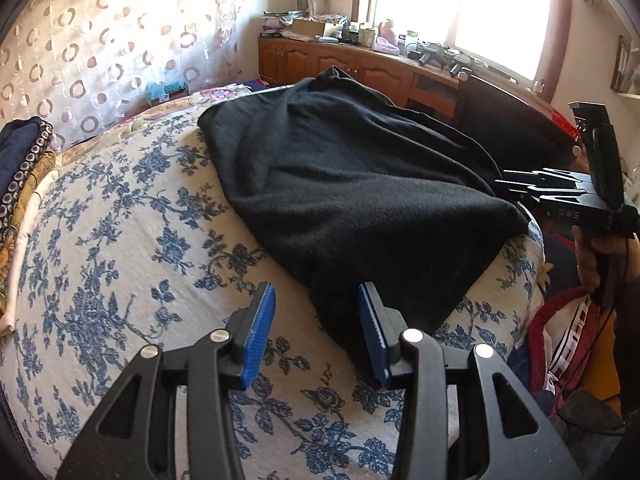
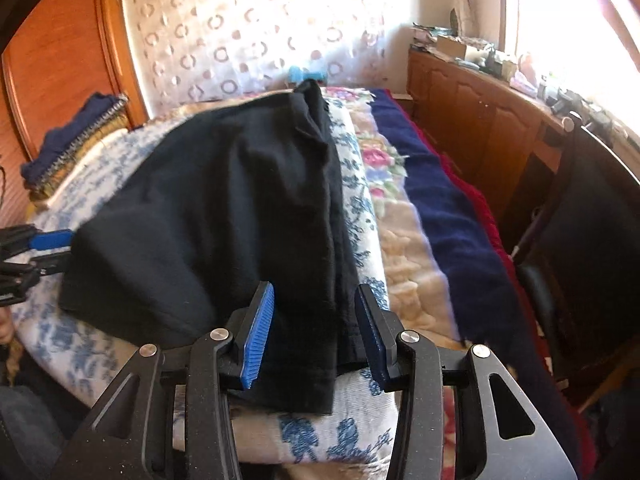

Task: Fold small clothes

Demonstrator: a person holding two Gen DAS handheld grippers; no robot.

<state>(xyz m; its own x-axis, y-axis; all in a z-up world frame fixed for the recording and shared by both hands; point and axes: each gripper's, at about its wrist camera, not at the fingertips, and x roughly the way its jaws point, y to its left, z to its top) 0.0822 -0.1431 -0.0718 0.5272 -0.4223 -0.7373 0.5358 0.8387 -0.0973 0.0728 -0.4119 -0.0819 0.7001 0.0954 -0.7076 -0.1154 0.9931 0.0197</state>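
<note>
Black garment (image 2: 224, 208), part-folded on bed (image 1: 120, 240). Left gripper (image 1: 316, 332), right gripper (image 2: 314, 332): half-open, holding nothing. Risk: unpinned fold springs open.

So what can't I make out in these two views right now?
- Left wrist view: right tongs are side-on, so their gap is unreadable; window glare washes out the counter clutter.
- Right wrist view: left tongs are cut by the edge; the black garment hides its own underlayers.
</note>
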